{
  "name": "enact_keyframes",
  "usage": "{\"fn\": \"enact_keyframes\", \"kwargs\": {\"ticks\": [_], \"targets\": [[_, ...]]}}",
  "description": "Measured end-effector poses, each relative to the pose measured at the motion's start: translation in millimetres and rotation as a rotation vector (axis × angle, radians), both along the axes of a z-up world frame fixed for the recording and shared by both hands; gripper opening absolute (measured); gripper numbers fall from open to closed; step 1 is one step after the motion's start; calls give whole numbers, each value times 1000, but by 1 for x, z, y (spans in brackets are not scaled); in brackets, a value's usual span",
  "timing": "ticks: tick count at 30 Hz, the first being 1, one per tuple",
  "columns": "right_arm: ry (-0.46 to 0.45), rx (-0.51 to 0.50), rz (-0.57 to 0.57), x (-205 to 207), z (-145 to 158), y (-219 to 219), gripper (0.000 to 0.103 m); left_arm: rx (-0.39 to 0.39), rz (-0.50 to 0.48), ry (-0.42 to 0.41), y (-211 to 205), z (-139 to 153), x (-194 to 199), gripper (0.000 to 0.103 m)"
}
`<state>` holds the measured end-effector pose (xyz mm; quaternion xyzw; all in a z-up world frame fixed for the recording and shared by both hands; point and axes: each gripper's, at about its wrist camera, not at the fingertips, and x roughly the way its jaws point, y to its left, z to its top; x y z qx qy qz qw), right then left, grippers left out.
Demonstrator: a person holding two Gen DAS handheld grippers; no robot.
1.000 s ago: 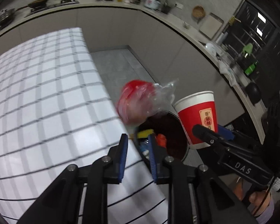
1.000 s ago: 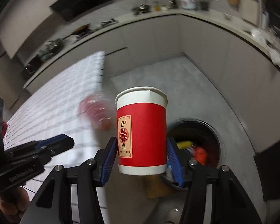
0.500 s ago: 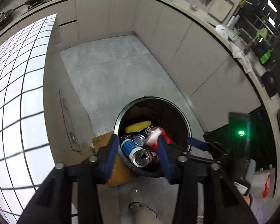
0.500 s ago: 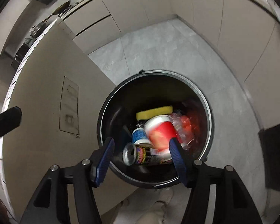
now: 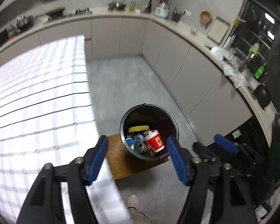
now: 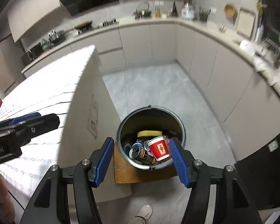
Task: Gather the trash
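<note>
Both grippers empty, trash in the bin

Our left gripper (image 5: pixel 137 157) has just been opening and gapes wide on nothing; our right gripper (image 6: pixel 141 157) stands partly open, also empty. The red cup (image 6: pixel 159 148) lies tilted in the bin (image 6: pixel 180 125) on the cans (image 6: pixel 140 154), by a yellow sponge (image 6: pixel 149 133). We judge the cup light, thin-walled and easily crushed, so any regrasp belongs gently across its rim; the cans look stiffer but slippery.
</note>
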<state>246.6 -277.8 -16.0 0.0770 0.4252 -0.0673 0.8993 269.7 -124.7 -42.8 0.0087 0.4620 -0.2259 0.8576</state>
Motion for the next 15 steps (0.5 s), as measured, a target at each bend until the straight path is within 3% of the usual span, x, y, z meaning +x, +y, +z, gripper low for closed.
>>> {"fn": "enact_keyframes", "kwargs": {"ticks": [3,7,15], "targets": [[-31,-49,-18,-57,26,36,66,-13,11,-70,30,18,-57,82],[-43,-81,-14,-124,48,86,67,-17,37,-73,71,29,-123,82],[-91,-96,32,-214,77,135,68,62,132,-123,101,42,-193,86]]}}
